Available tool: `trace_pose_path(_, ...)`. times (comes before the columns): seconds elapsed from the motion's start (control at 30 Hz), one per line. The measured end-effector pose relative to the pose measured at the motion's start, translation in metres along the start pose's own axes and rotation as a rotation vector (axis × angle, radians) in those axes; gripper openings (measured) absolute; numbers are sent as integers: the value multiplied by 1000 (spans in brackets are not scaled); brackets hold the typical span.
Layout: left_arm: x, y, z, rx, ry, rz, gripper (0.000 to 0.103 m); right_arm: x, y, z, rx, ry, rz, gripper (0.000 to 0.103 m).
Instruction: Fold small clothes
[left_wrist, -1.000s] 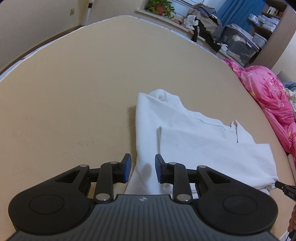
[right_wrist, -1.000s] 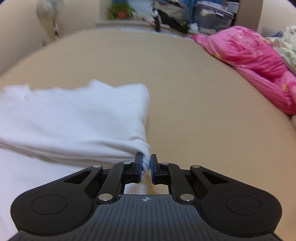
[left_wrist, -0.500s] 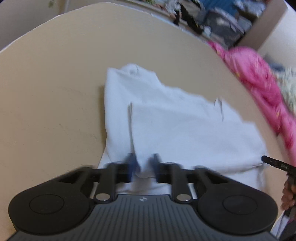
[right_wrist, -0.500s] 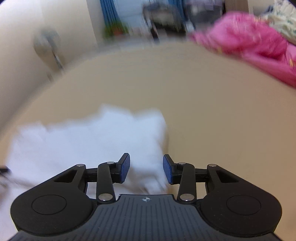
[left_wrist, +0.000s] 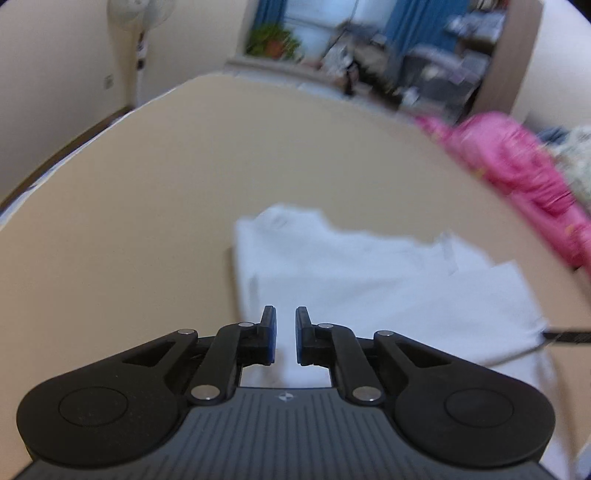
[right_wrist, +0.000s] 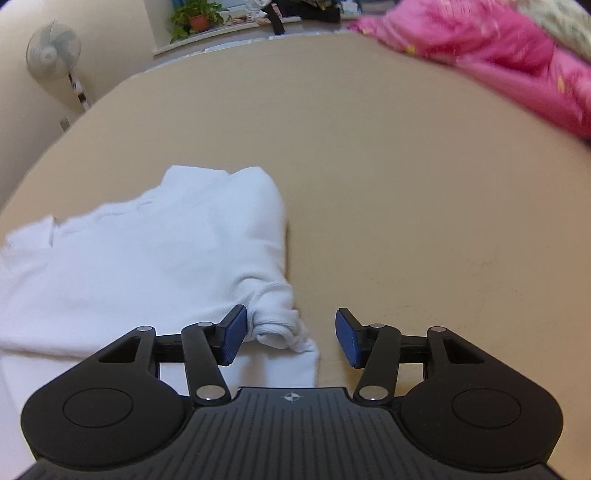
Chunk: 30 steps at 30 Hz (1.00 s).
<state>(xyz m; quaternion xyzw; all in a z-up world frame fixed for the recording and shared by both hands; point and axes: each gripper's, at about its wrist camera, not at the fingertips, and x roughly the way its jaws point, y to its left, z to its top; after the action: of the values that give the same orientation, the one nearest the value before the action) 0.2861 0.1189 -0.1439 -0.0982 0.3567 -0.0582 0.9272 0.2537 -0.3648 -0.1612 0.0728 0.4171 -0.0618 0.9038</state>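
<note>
A white garment (left_wrist: 369, 280) lies partly folded on the tan bed surface (left_wrist: 147, 192). In the left wrist view my left gripper (left_wrist: 285, 334) sits over the garment's near left part, its jaws a narrow gap apart with white cloth seen between and below them. In the right wrist view the garment (right_wrist: 155, 251) fills the left half, with a bunched cuff (right_wrist: 280, 328) at its near right corner. My right gripper (right_wrist: 290, 338) is wide open around that cuff, not gripping it. The right gripper's tip (left_wrist: 565, 336) shows at the garment's right corner in the left wrist view.
A pink quilt (left_wrist: 517, 173) lies along the right edge of the bed, also in the right wrist view (right_wrist: 498, 55). A standing fan (right_wrist: 53, 51), a potted plant (left_wrist: 273, 40) and cluttered shelves stand beyond the bed's far edge.
My right gripper let go of the garment's corner and opened wide. My left gripper moved onto the garment and narrowed its jaws. Both cameras tilted up.
</note>
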Motion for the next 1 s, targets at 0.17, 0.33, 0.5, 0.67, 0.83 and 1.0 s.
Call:
trace_pose_path(0.17,38,5,-22,-13,188,19,9,0,2,-6,14,57,-23,56)
trace_pose_path(0.33,17,-2,-17,10,101,-8,15,-35,-1,-5,69,-128,6,53)
trace_pose_path(0.5,24,-8,-31,103,127,37,17,4,-15,-11,68,-26,-72,59)
trace_pose_path(0.67,-29,-17,-19,109,82,42,21,-54,-22,-13,111,-140,-94,53)
trace_pose_path(0.83,-98,-20,-30,81,56,30,26,-119,-26,-37,118,-177,-21,53)
trace_pose_path(1.0,-155,-19,-90,27,82,-6,28,-170,-33,-92,84,-173,70,54)
